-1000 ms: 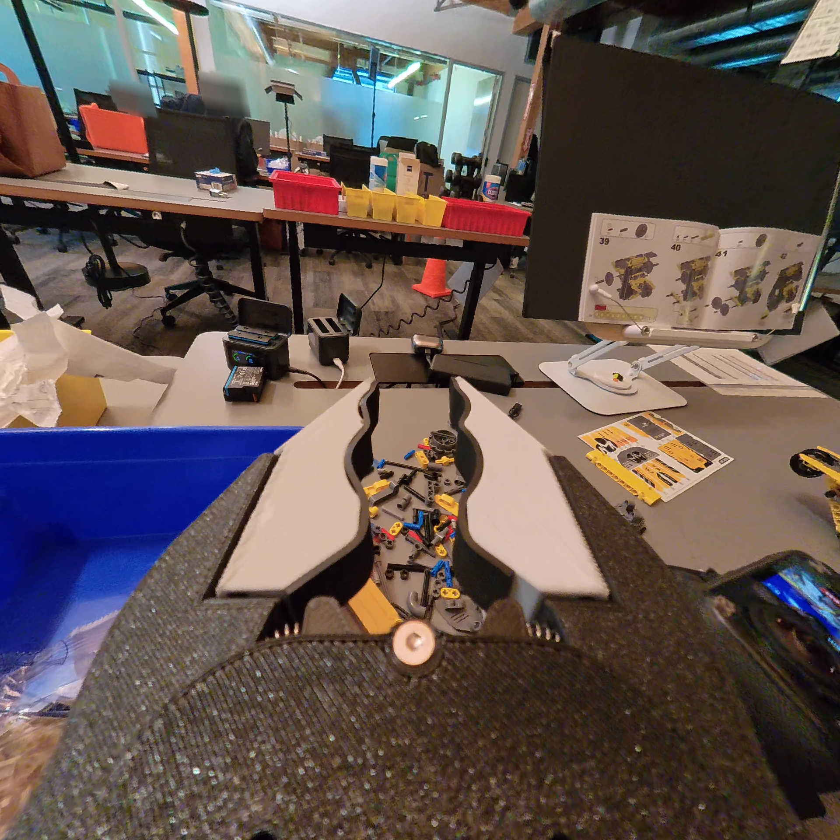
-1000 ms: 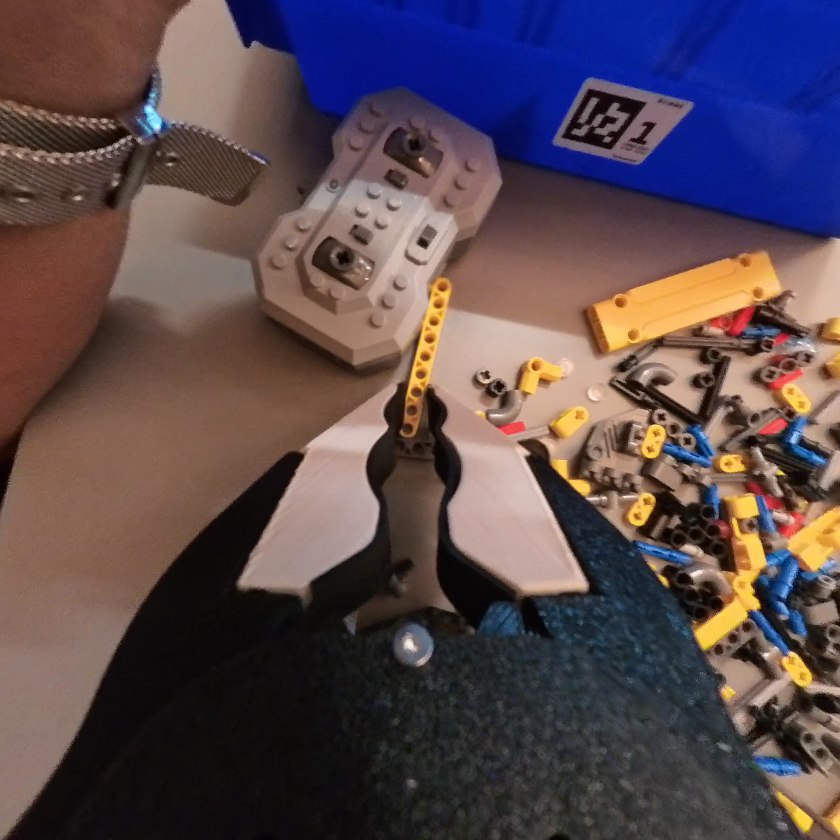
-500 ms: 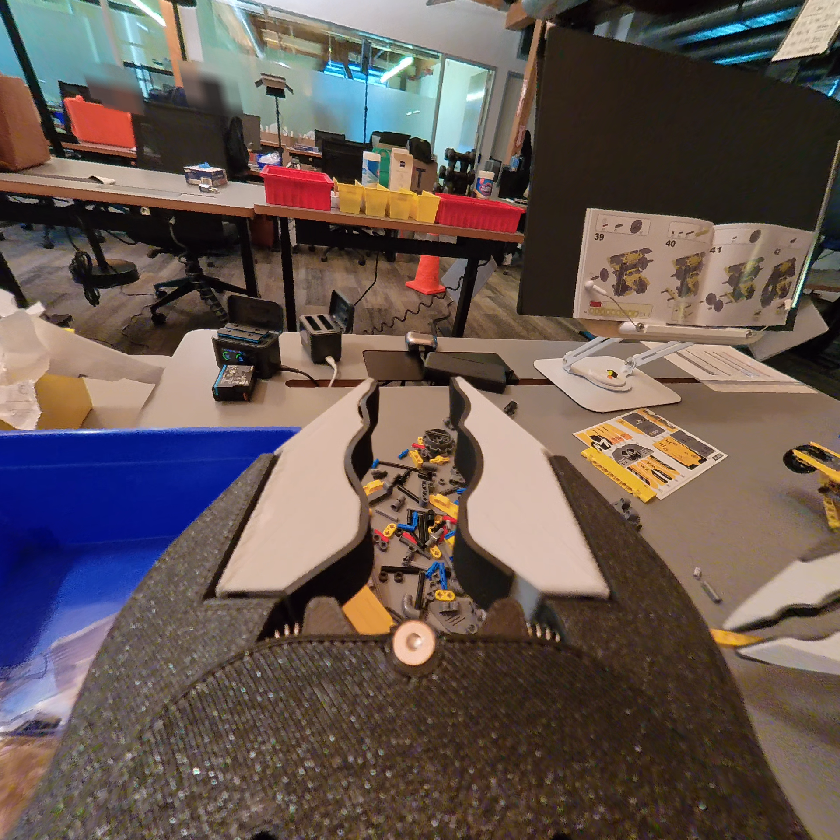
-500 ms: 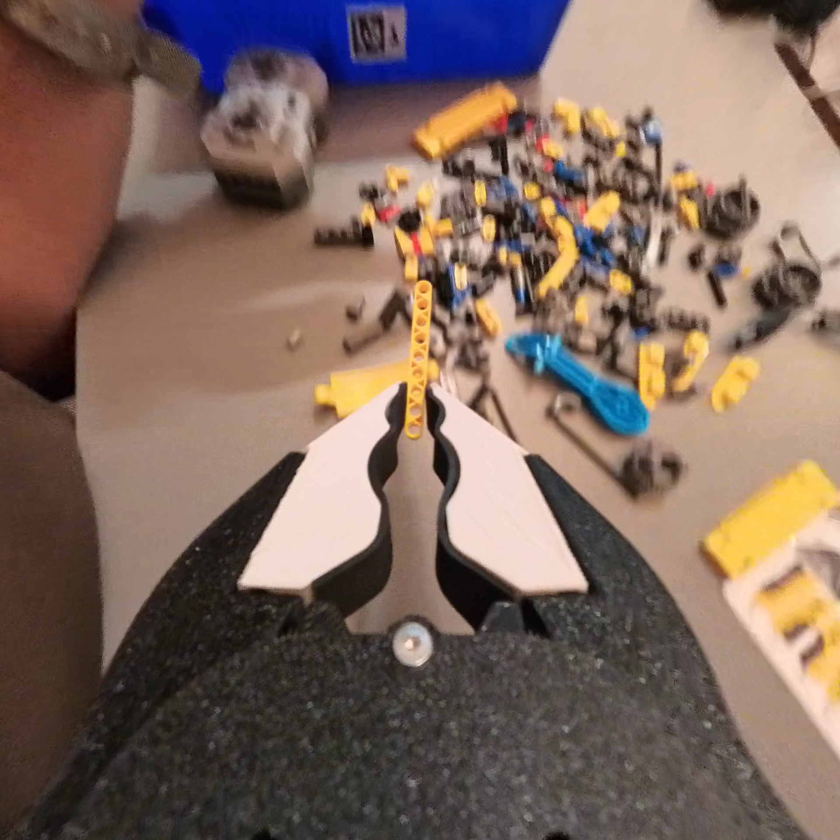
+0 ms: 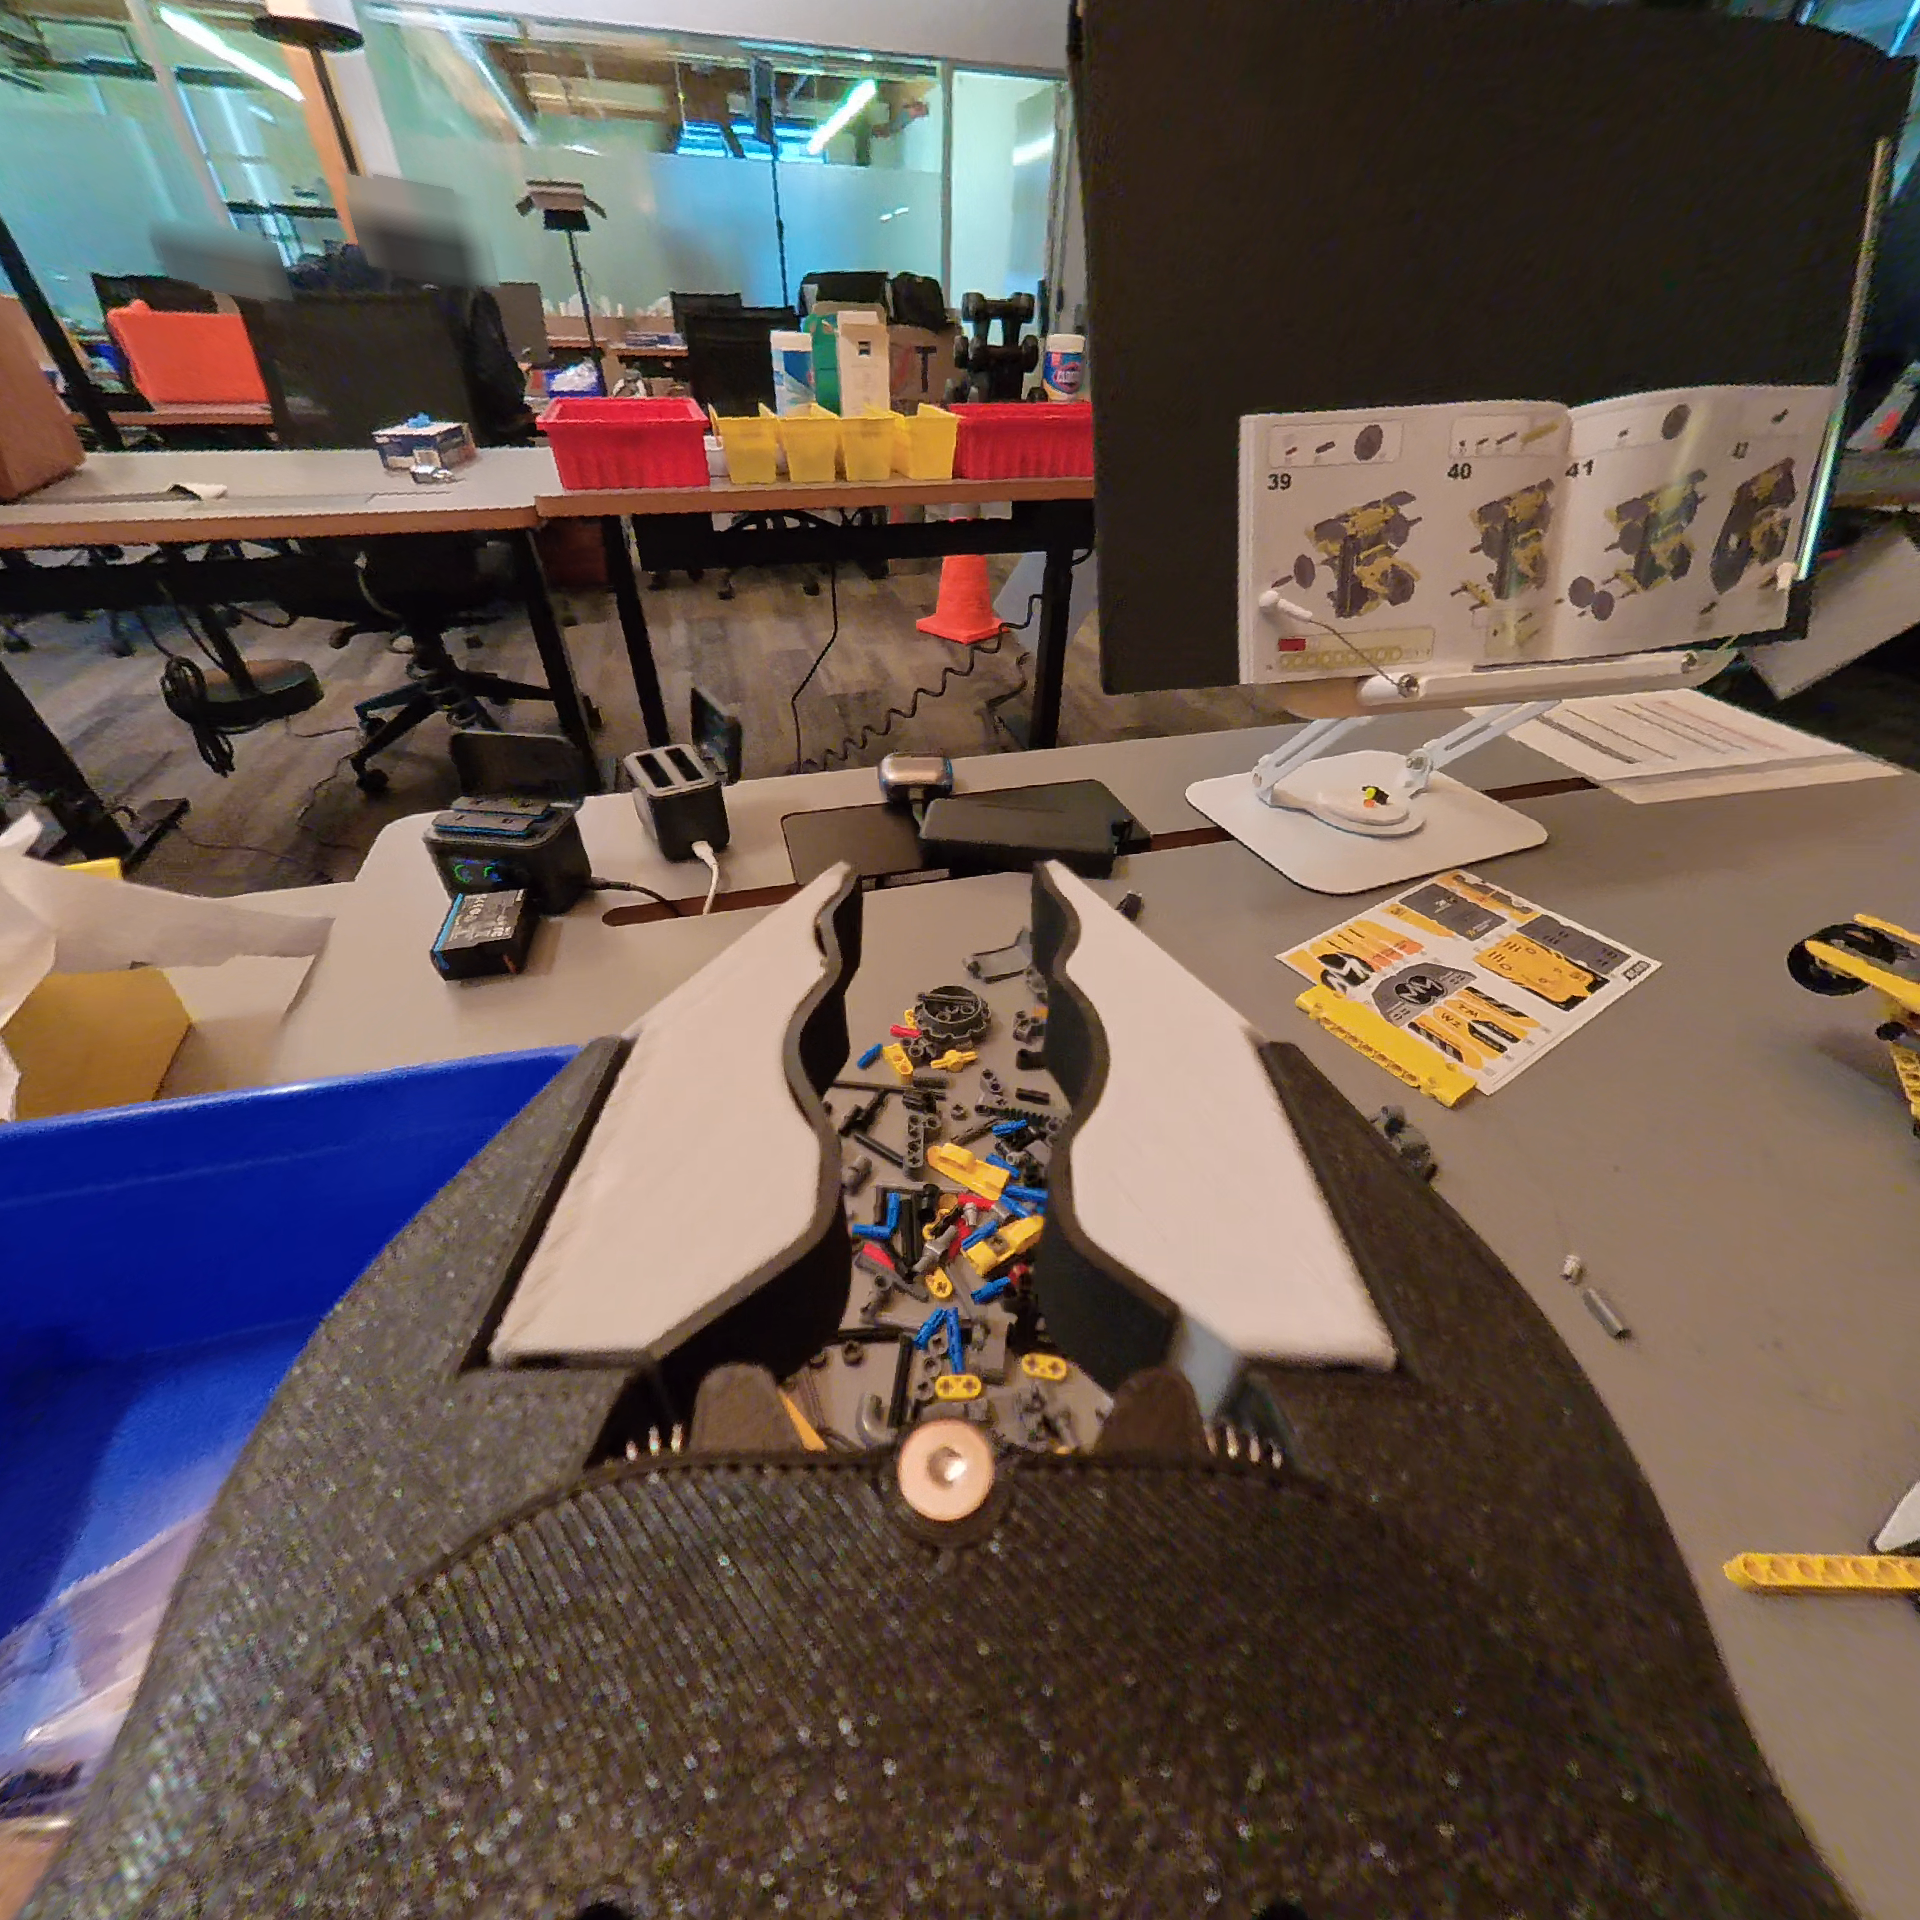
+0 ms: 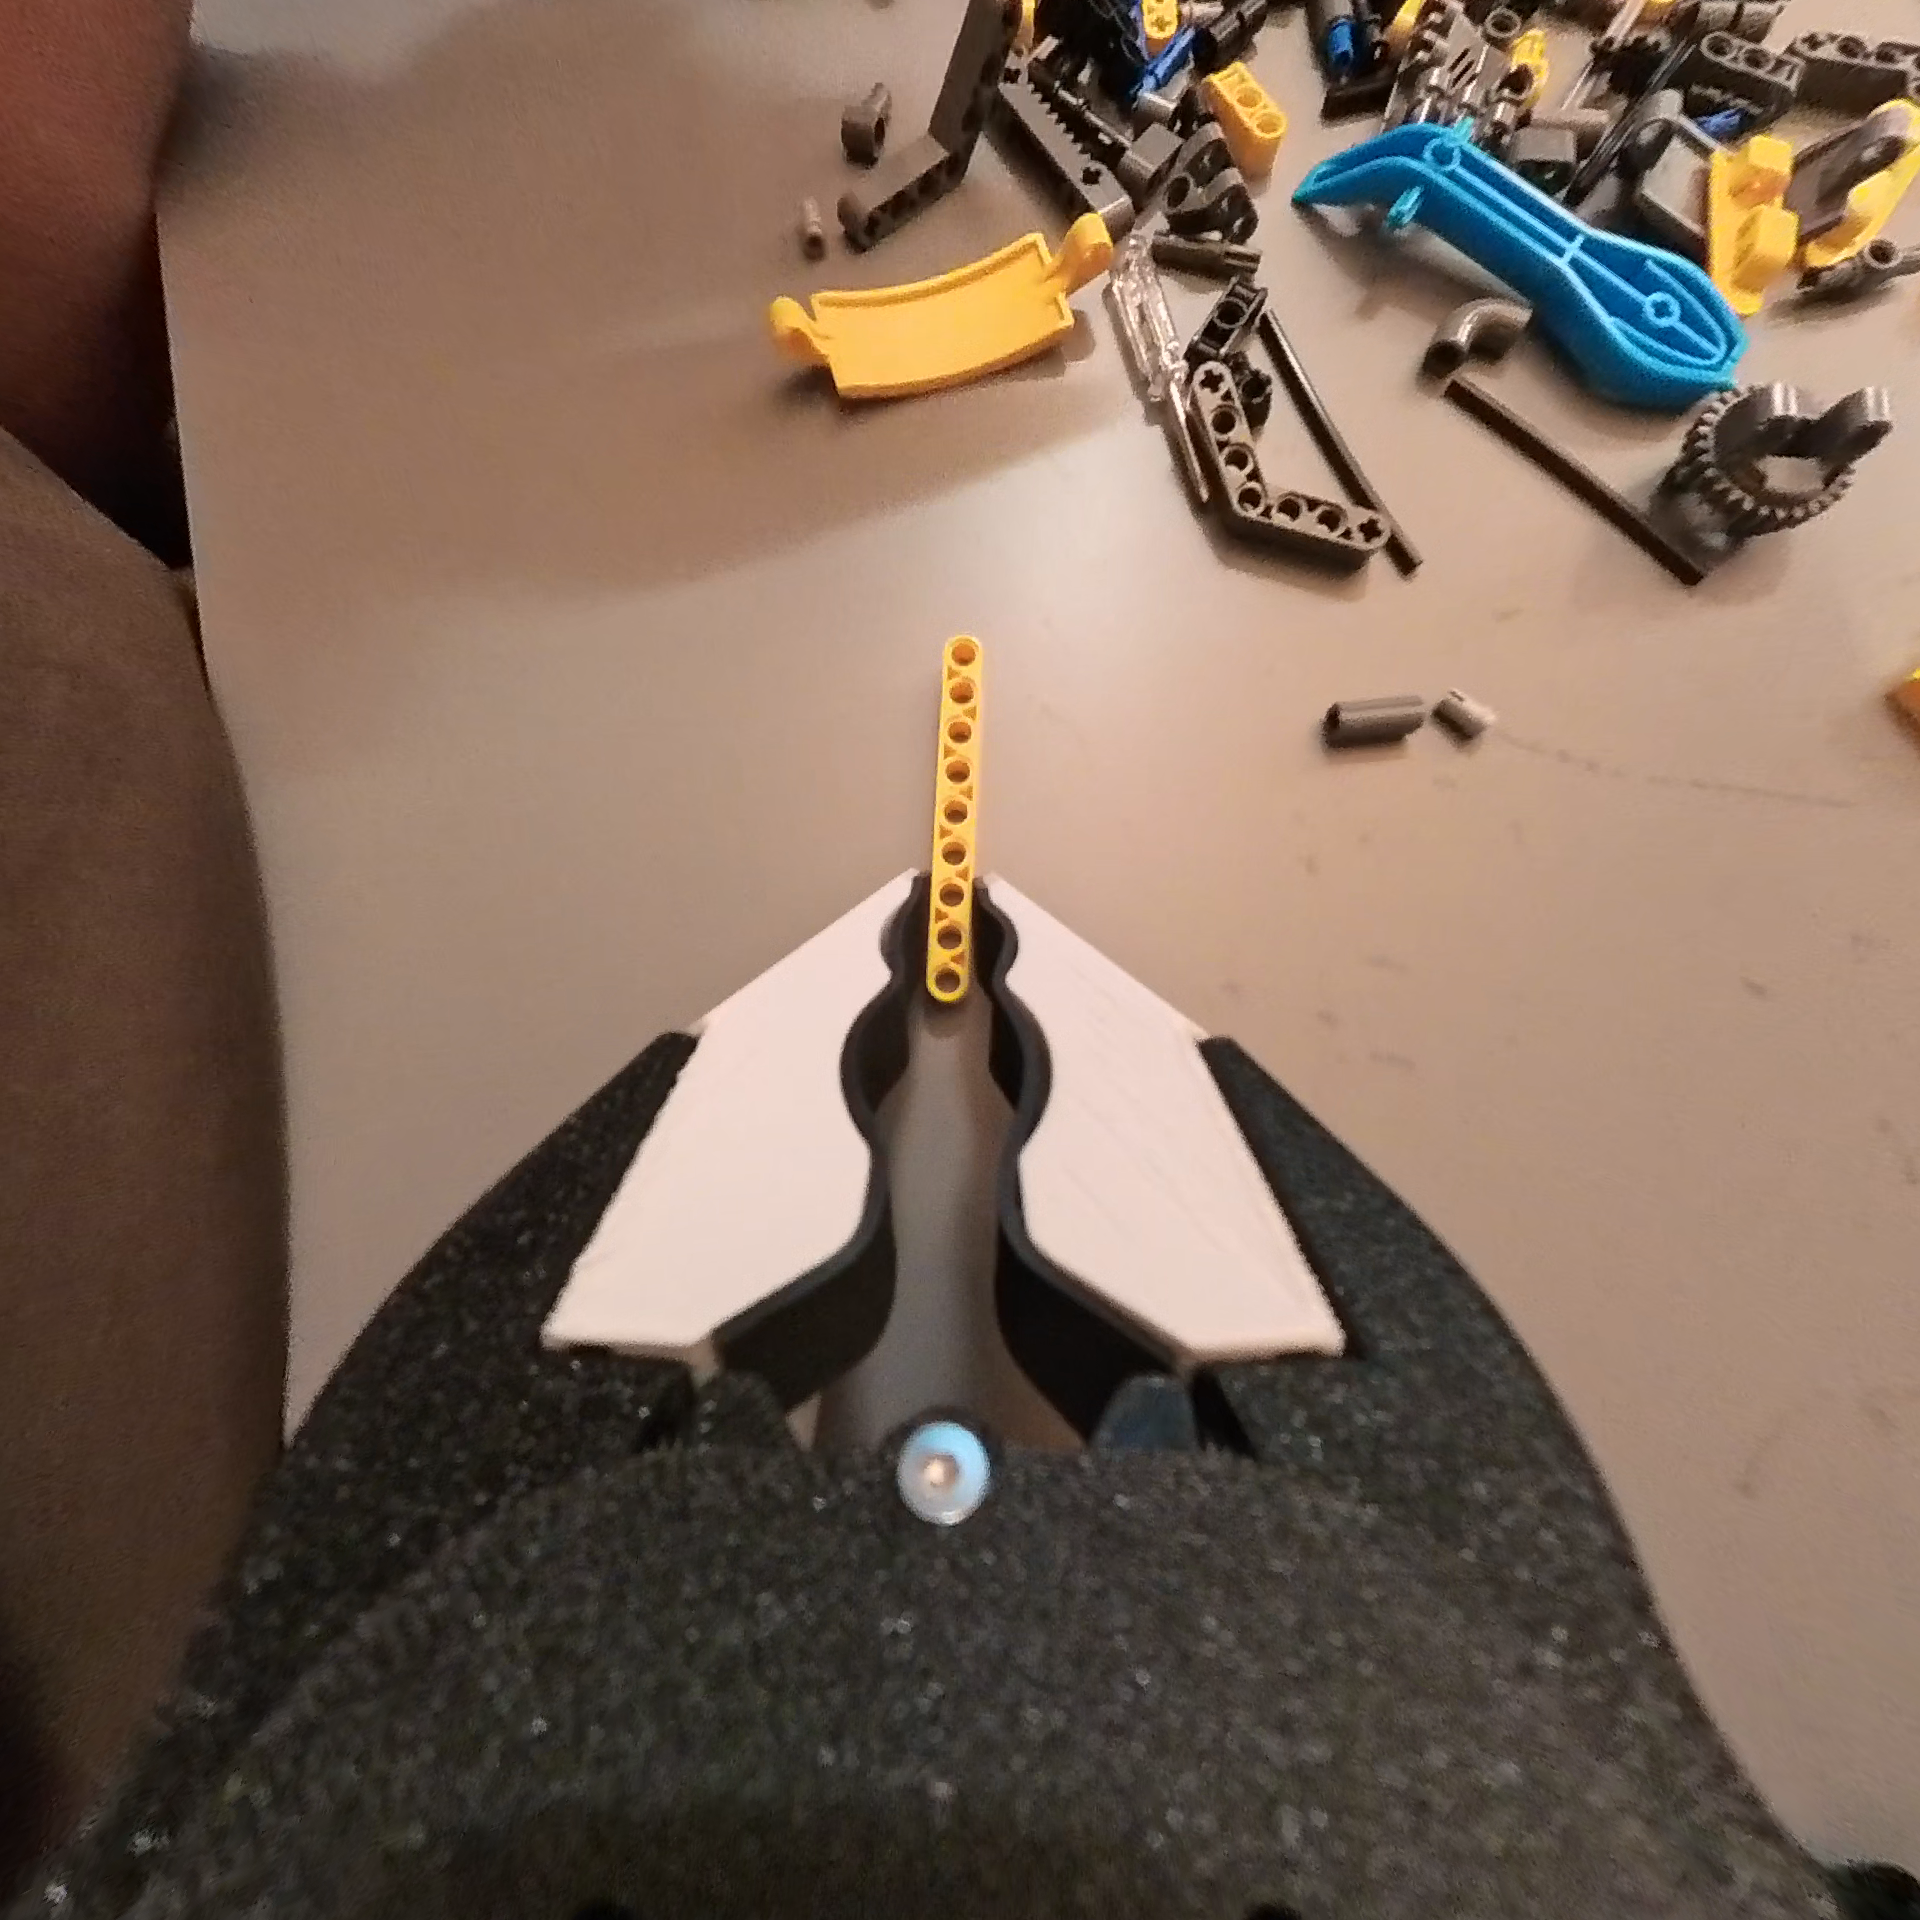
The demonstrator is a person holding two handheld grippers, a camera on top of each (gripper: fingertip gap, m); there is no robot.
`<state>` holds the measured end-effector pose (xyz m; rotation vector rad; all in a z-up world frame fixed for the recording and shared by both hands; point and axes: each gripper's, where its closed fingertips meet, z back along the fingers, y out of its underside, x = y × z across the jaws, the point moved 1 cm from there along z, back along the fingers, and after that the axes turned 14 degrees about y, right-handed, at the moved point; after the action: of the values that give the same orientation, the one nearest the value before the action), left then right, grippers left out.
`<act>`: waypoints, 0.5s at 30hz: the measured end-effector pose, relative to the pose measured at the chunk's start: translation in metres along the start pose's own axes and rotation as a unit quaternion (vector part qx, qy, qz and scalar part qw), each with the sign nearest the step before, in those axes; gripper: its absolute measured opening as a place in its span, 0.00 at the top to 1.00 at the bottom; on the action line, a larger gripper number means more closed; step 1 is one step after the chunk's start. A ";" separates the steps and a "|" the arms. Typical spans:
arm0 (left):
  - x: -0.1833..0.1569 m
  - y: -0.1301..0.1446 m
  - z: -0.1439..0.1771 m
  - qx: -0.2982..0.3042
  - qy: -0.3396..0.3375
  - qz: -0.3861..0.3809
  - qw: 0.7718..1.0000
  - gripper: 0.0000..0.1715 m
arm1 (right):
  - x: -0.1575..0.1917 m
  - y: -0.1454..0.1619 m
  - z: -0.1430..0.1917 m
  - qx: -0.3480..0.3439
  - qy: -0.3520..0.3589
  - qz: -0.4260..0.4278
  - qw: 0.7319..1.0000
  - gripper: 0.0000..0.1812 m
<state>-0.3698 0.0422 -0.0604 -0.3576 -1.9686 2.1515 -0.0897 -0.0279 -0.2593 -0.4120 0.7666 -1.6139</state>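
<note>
My right gripper is shut on a thin yellow beam with holes, which sticks out forward above the bare grey table. The same beam shows at the right edge of the left wrist view. My left gripper is open and empty, held above a pile of small building pieces in black, yellow, blue and red. The near part of the pile shows in the right wrist view: a curved yellow panel, a blue tool and a black gear piece.
A blue bin is at my left. An open instruction booklet stands on a white holder before a black board. A sticker sheet, a partly built yellow model, chargers and a person's arm are near. My hands' fingertips stand some 35 centimeters from each other.
My right gripper has carried the yellow beam away from the pile and the grey motor block, over bare table. My left gripper has stayed open over the pile, shifting only slightly.
</note>
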 end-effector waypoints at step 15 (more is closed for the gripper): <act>-0.010 0.017 -0.022 0.030 0.034 0.015 0.999 0.81 | -0.001 0.002 0.001 -0.028 0.026 -0.031 0.999 0.84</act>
<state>-0.3529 0.0587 -0.0786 -0.4479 -1.8685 2.1817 -0.0876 -0.0274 -0.2596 -0.4396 0.8466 -1.6703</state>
